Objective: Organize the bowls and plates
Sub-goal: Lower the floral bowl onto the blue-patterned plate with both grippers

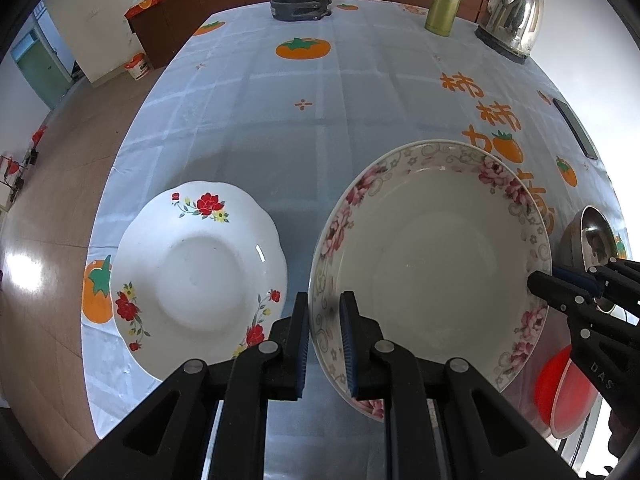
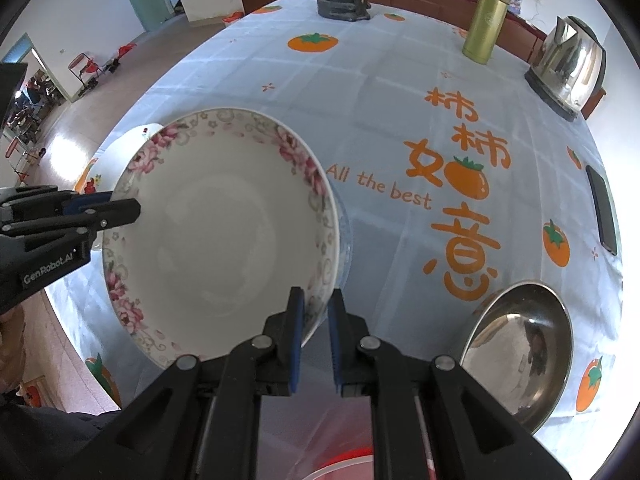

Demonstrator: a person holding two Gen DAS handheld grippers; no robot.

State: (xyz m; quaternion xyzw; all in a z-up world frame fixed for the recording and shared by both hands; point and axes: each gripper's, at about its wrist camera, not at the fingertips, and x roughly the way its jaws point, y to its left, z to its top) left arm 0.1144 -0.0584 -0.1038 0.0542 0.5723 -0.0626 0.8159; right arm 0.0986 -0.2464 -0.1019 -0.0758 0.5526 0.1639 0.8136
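Left hand-held gripper (image 1: 325,344) clamped on the pink-flowered bowl (image 1: 432,256) rim, right hand-held gripper (image 2: 317,340) pinching the opposite rim, bowl lifted and tilted above the tabletop (image 1: 320,120), red-flowered plate (image 1: 200,276) lying left, steel bowl (image 2: 520,360) right.

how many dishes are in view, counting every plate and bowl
4. The pink-floral bowl is held at its rim by both claws, left claw and right claw. The red-flowered plate lies left of it, the steel bowl right, the red bowl partly hidden below.
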